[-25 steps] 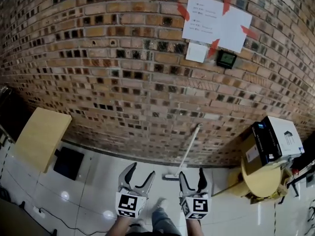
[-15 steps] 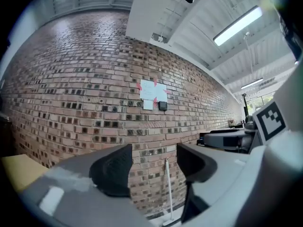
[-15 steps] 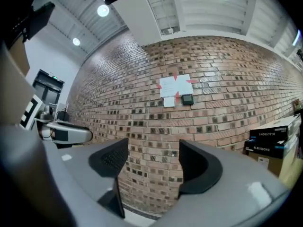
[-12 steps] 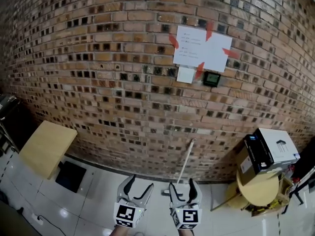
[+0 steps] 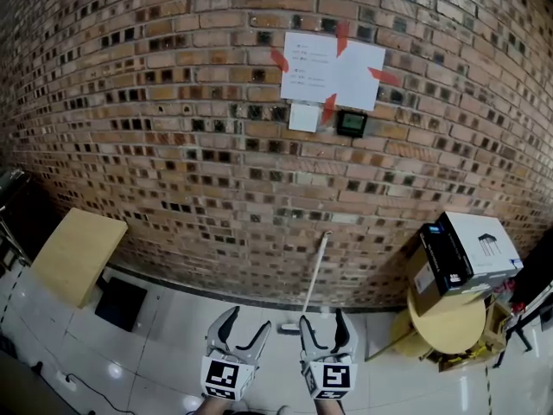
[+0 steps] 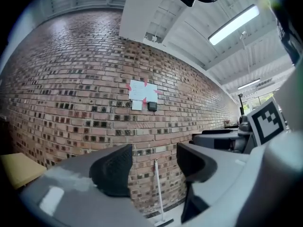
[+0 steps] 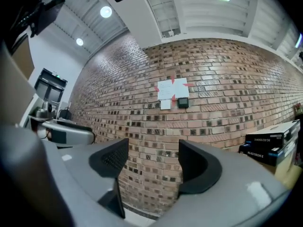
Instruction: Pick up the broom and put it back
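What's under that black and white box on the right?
The black and white box rests on a brown cardboard box, itself on a round wooden table. The tabletop hides most of what is below it.

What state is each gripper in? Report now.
Left gripper: open, nothing between its jaws.
Right gripper: open, nothing between its jaws.

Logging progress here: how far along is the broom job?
Nothing looks done yet: the broom leans against the brick wall, untouched. Left gripper and right gripper are open and empty, short of it. Picking it up and putting it back remain.
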A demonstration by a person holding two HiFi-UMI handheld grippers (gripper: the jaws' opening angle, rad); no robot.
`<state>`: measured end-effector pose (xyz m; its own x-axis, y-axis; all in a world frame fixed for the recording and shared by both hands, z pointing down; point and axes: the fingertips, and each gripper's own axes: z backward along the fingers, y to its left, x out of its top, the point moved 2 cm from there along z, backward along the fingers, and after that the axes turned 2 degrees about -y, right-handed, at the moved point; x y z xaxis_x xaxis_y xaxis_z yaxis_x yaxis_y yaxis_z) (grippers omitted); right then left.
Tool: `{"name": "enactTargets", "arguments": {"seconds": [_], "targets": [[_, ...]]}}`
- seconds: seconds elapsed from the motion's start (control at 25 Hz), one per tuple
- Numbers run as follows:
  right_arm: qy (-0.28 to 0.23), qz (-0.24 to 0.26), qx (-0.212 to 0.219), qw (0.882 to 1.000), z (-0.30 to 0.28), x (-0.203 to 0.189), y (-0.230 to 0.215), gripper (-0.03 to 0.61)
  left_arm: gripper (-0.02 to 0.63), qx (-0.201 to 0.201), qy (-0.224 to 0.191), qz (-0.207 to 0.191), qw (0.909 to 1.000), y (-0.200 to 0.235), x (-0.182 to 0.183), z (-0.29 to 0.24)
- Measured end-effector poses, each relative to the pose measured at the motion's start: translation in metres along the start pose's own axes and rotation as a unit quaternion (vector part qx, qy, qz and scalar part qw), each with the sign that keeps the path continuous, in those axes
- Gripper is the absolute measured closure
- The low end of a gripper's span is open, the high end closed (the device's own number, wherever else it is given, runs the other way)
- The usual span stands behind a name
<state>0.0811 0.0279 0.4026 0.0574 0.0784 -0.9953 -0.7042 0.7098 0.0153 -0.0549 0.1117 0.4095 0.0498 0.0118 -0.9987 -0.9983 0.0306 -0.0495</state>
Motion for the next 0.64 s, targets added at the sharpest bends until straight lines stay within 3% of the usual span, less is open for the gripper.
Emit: {"name": "enactTargets", "arguments": {"seconds": [0.12,0.28,0.64], "targets": [[0.004,0.004,-0.004,1.0,0.002,0.004,-0.01,0.255,0.319,0.009,0.0,-0.007,0.9999,-0.001,0.004,0.0],[0.012,0.007,-0.001,1.0,0.005,0.004,-0.013,0.279,0.319,0.019,-0.016,0.02,0.9995,-0.004,0.016,0.003],[0.015,0.009,0.011,1.0,-0.001,0.0,-0.003,0.285,0.319,0.01,-0.016,0.009,0.9998,0.0,0.017,0.001]]}}
